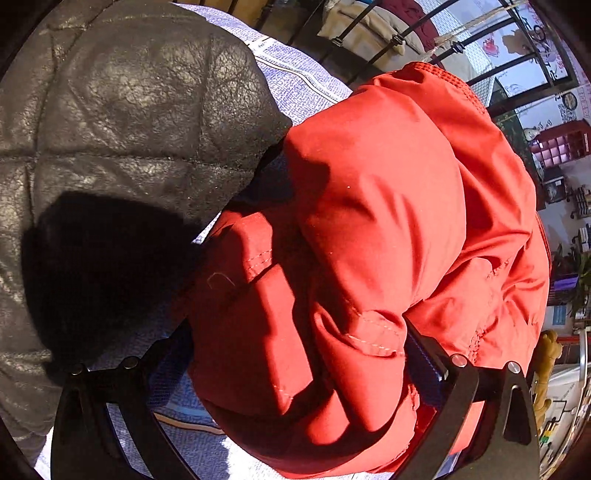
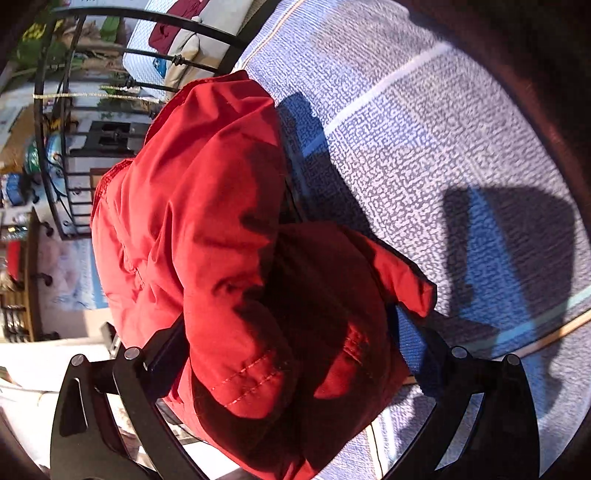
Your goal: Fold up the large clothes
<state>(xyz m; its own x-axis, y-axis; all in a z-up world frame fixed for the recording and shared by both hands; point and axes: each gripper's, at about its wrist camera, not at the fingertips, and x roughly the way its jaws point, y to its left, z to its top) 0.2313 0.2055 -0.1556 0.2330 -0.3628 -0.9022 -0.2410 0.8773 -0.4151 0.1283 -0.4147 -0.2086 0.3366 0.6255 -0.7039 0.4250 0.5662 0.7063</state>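
Observation:
A puffy red jacket lies bunched on a blue-and-white patterned bed cover. My left gripper has a thick fold of the red jacket between its two black fingers, shut on it. In the right wrist view the same red jacket fills the middle, and my right gripper is shut on another thick fold near a stitched cuff. The jacket's far end reaches the bed's edge.
A dark grey quilted leather jacket lies left of the red one. The bed cover stretches to the right. A black metal bed rail and pillows stand at the far end, with room furniture beyond.

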